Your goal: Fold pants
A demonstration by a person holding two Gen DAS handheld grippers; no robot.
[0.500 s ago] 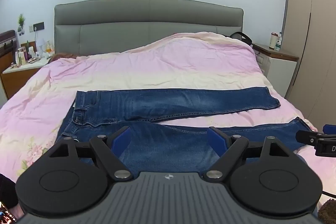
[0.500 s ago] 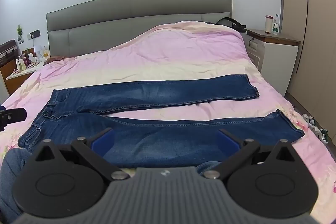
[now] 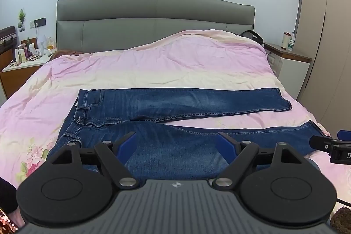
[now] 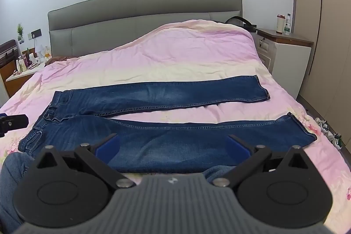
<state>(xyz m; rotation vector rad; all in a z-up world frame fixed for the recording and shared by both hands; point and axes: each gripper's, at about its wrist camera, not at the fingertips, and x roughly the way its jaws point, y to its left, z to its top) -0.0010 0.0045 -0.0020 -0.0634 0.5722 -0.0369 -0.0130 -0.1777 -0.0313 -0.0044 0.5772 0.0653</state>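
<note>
Jeans (image 3: 175,106) lie unmoved; left tongs (image 3: 177,146) and right tongs (image 4: 173,147) remain wide open, empty.

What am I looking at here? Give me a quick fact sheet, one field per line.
setting: bedroom, bed with pink duvet
garment: blue jeans spread flat, legs apart, waistband at left
fold state: not yet folded
left gripper: open, holding nothing, above near leg
right gripper: open, holding nothing, above near leg
background: grey headboard, nightstand on each side
</note>
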